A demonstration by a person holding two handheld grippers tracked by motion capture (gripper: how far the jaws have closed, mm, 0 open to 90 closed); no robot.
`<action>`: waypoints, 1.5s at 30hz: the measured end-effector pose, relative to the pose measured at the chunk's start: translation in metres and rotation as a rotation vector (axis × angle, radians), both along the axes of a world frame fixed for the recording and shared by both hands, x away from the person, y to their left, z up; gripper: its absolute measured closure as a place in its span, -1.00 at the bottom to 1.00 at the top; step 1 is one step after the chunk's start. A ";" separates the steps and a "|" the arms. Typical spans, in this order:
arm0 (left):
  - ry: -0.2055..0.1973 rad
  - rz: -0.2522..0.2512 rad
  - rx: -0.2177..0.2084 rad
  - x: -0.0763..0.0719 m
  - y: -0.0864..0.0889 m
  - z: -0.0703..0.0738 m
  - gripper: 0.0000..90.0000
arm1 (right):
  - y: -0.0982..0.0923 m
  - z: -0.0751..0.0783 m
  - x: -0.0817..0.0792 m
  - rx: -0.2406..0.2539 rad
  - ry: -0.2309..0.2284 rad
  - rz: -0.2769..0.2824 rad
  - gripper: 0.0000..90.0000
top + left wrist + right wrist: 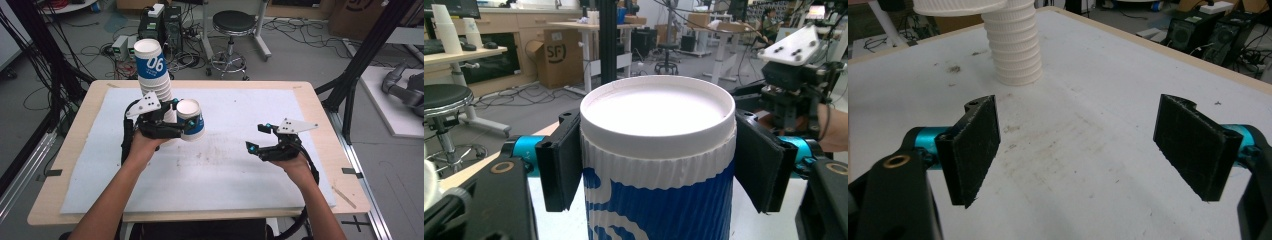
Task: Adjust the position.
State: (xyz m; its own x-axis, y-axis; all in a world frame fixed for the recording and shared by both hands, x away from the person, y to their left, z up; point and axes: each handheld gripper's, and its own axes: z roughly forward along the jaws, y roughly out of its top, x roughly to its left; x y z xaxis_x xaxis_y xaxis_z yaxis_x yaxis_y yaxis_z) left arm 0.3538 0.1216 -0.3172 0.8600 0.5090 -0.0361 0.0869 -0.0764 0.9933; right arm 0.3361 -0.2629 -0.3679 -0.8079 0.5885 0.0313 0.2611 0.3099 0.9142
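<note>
step: left tongs [186, 126] grip single paper cup [190, 119], frame centre-left, beside cup stack [154, 75]
right tongs [259, 138]: open, empty, above bench [320, 155]
next: prob. set cup upright, then release

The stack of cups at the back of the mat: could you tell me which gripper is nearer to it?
The left. The left gripper, clamping a single cup, sits right beside the stack of cups; the right gripper hangs open well off to the side.
</note>
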 end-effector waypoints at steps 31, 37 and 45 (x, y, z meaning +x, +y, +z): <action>0.009 -0.095 0.016 -0.006 -0.054 -0.018 -0.36 | 0.052 -0.009 -0.002 0.117 -0.015 0.184 -0.58; 0.018 -0.136 0.012 -0.010 -0.067 -0.019 -0.35 | 0.076 -0.007 0.004 0.117 -0.005 0.221 -0.65; 0.037 -0.162 0.014 -0.010 -0.066 -0.020 -0.37 | 0.070 0.000 0.004 0.061 -0.026 0.265 -0.34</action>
State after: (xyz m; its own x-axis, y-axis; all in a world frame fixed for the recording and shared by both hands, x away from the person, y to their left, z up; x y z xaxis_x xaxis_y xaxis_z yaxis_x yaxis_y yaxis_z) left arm 0.3442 0.0556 -0.3368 0.9291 0.3643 -0.0635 0.1090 -0.1058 0.9884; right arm 0.3406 -0.1925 -0.3682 -0.9343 0.3545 0.0372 0.1543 0.3081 0.9388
